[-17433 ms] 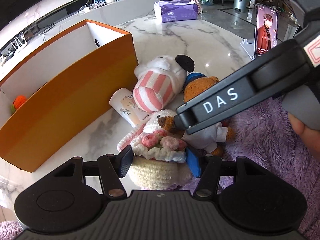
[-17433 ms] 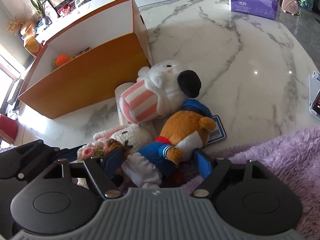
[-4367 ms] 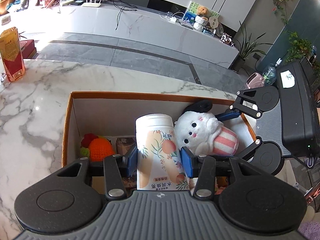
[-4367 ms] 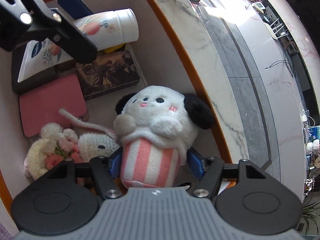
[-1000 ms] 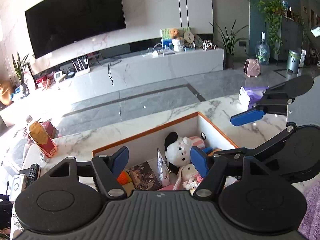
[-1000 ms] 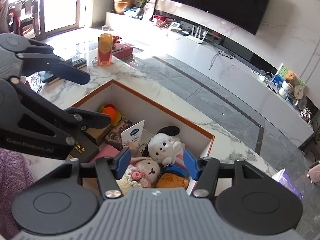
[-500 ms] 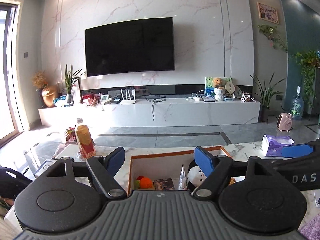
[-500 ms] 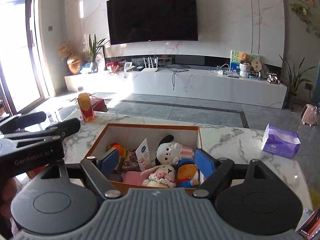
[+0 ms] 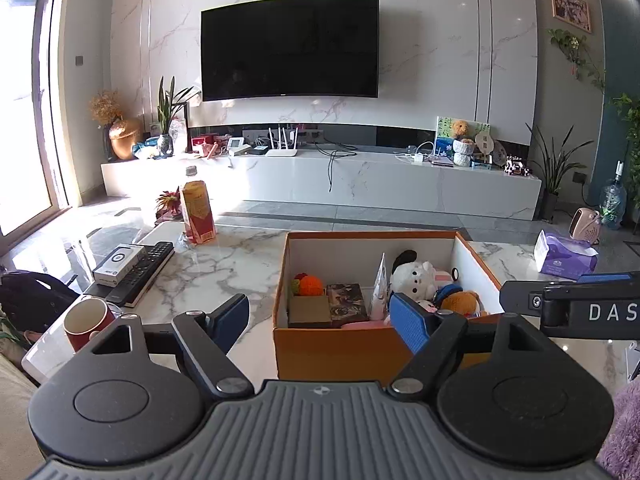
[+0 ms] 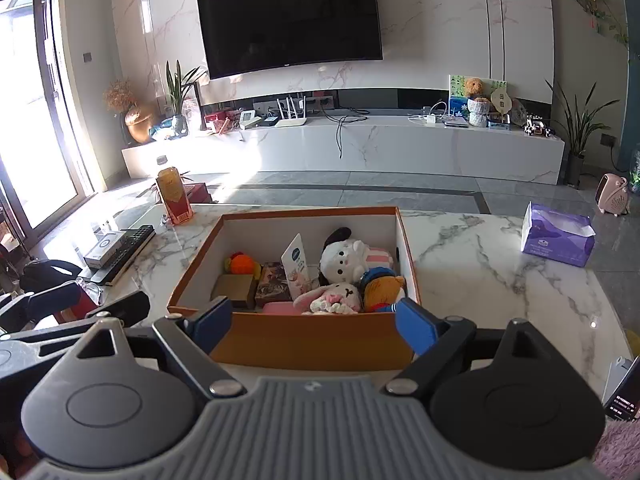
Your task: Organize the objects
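An open orange box stands on the marble table in front of both grippers. Inside it lie a white dog plush with a striped body, a crochet bunny, an orange bear, a peach-print carton, a knitted orange fruit and small flat boxes. My left gripper is open and holds nothing. The jaws of my right gripper are opening, with nothing between them. Both hang short of the box's near wall.
A purple tissue box sits at the right. A red and yellow bottle, a remote and a red mug stand left of the box. A fuzzy purple blanket and a phone lie at the near right.
Both grippers drew back from above the box and levelled out, so the box now lies farther ahead. The right jaws spread wider.
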The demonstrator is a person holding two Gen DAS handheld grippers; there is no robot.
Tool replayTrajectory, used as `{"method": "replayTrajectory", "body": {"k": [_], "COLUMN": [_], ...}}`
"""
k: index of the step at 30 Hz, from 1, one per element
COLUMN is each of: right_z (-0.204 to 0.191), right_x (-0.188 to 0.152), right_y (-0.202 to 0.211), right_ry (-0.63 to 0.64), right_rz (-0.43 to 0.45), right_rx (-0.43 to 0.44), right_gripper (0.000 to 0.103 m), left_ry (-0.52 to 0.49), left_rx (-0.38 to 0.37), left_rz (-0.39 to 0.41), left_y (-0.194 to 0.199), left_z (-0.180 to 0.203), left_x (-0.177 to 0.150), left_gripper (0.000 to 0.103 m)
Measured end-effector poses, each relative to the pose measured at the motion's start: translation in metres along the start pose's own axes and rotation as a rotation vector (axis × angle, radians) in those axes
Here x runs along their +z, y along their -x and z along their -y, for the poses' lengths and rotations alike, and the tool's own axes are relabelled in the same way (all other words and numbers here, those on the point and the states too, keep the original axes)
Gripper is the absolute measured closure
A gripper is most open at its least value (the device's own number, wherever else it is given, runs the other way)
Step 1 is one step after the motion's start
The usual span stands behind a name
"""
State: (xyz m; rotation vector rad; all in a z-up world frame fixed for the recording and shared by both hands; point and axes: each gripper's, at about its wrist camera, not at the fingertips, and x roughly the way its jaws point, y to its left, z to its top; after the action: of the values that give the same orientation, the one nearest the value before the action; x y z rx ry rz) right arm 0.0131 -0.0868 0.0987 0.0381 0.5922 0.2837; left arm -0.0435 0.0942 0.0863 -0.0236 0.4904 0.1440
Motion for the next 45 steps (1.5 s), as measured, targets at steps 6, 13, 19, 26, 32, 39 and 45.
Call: {"method": "replayTrajectory", "body": {"k": [6, 13, 19, 26, 32, 39, 45], "right_z": [-0.003, 0.004, 0.014, 0.026, 0.033, 0.045, 0.045], "right_x": [-0.003, -0.011, -0.006, -0.005, -0.016, -0.031, -0.043], "right_y": [0.007, 0.007, 0.013, 0.002, -0.017, -0.047, -0.076], "right_ry": [0.007, -0.047, -0.053, -0.068, -0.044, -0.041, -0.020], "right_rz": [0.012, 0.006, 0.004, -0.021, -0.050, -0.069, -0.065], "right_rx": [0.032, 0.051, 0.052, 0.037, -0.008, -0.034, -0.032], "right_gripper": [0.009, 0.008, 0.007, 0.005, 0.005, 0.005, 0.005], "left_ry": [0.003, 0.044, 0.077, 0.063, 0.024, -0.043, -0.032], "left_rx": [0.030, 0.008, -0.007, -0.009, 0.019, 0.042, 0.026], "left_rz": [0.013, 0.011, 0.006, -0.034, -0.112, -0.168, -0.183], "left_y": [0.017, 0.034, 0.031, 0.012, -0.025, -0.067, -0.087], "left_z": [0.003, 0.004, 0.013, 0.021, 0.027, 0.032, 0.023], "left_x": [-0.003, -0.001, 0.019, 0.015, -0.003, -0.028, -0.042], "left_gripper": [0.010, 0.010, 0.010, 0.010, 0.010, 0.010, 0.010]}}
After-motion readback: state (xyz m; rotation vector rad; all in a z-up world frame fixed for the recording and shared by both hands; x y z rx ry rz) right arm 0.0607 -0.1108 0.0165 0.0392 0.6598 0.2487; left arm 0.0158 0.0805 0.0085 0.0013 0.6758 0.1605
